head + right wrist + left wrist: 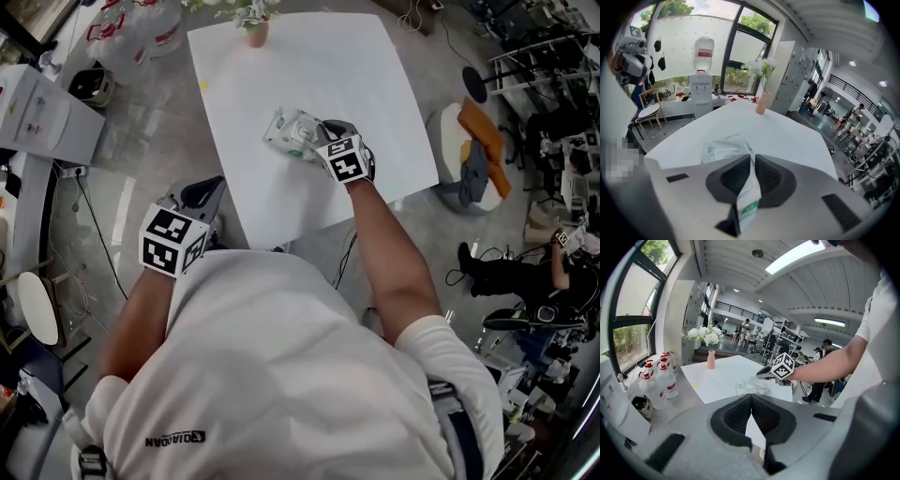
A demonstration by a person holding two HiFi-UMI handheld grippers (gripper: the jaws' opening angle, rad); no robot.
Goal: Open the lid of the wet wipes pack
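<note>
The wet wipes pack (292, 134) is a crinkled white soft pack with green print, lying near the middle of the white table (281, 56). My right gripper (315, 137) reaches it from the near right. In the right gripper view the right gripper (752, 161) is shut on a white flap (749, 194) with a green mark that rises from the pack (724, 149). My left gripper (212, 190) hangs off the table's near left edge, away from the pack. Seen in its own view, the left gripper (751, 401) is shut with nothing held, and the pack (752, 388) lies beyond it.
A pink vase (256, 33) with white flowers stands at the table's far edge. Plastic bottles (141, 33) sit on the floor at the far left, beside a white cabinet (42, 112). A round stool with orange cloth (473, 155) stands right of the table.
</note>
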